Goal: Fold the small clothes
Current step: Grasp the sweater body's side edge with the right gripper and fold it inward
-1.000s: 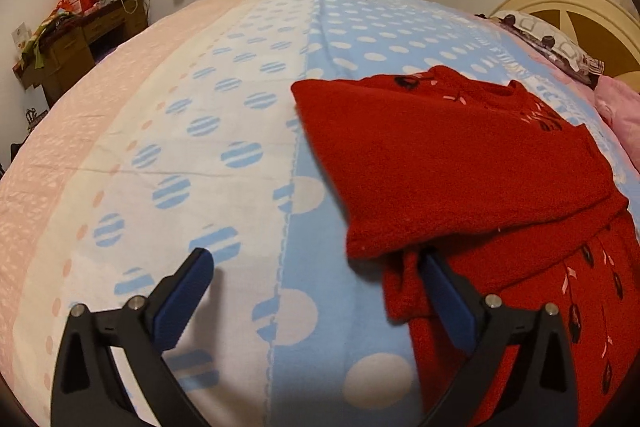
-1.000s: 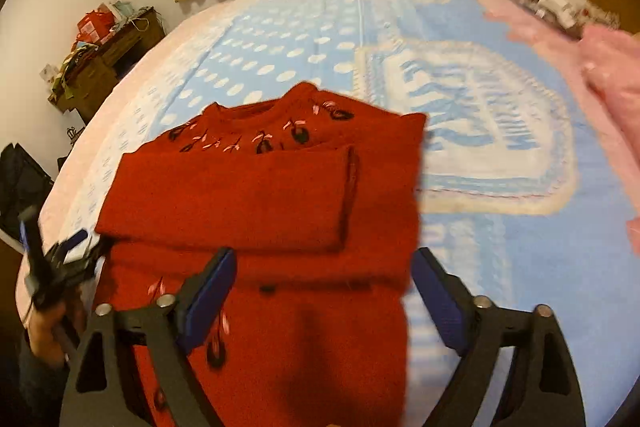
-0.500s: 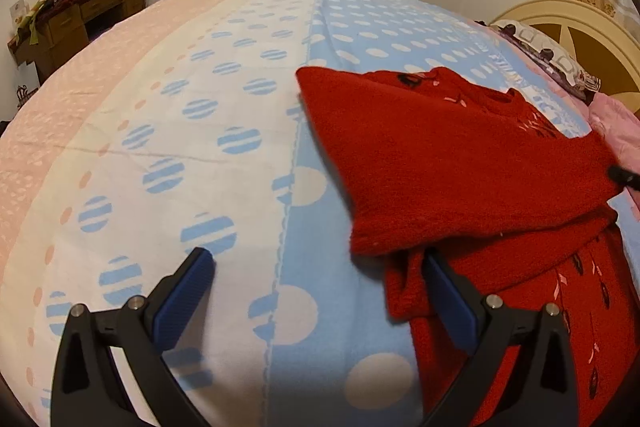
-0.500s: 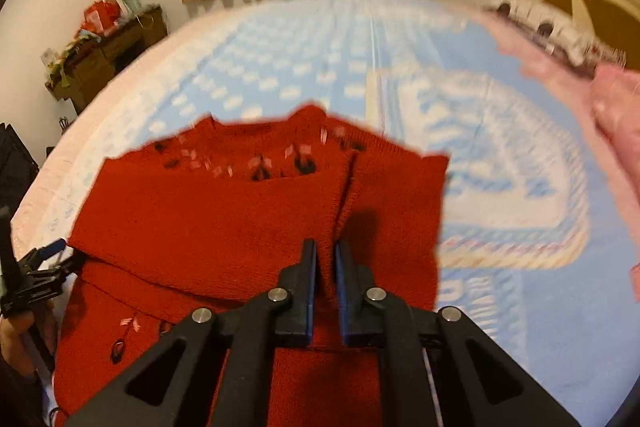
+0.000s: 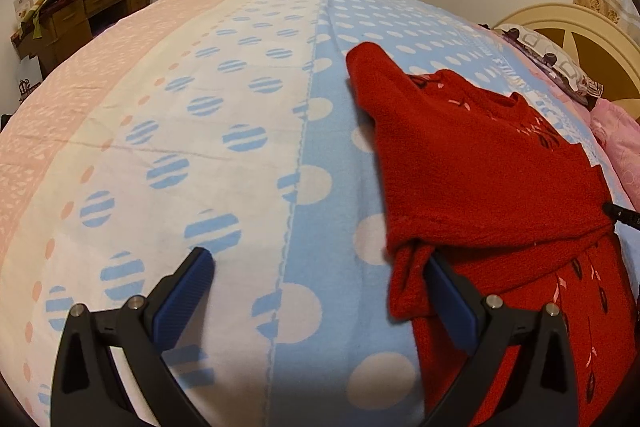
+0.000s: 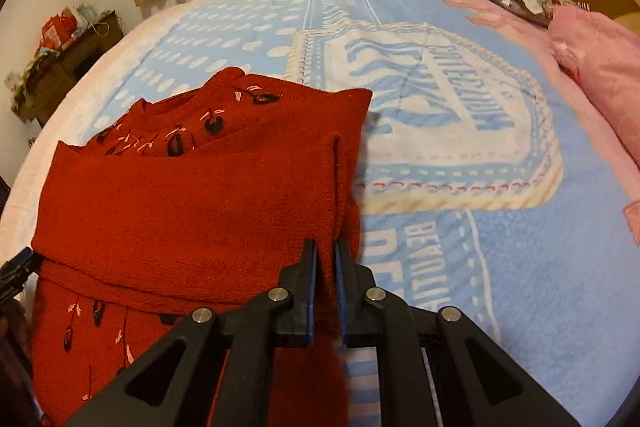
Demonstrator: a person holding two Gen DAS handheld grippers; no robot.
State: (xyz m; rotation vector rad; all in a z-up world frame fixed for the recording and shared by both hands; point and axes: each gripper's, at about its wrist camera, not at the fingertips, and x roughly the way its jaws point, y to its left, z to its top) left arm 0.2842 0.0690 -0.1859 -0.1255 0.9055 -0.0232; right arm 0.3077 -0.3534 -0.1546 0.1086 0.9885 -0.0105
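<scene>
Your right gripper is pinched nearly closed on the folded edge of the red sweater, with knit showing in the thin gap between its blue pads; that hold looks meant to pin or carry the right side while the fold is made. Your left gripper stands wide open, holding nothing, its right finger tucked just beside the bunched left edge, probably lining up a matching grip. The sweater lies on the blue and pink bed cover, ahead and to the right of the left claw, and directly ahead of the right one. Only the right view shows the embroidered neckline and the pinch itself; only the left view shows the rumpled cuff under the fold.
</scene>
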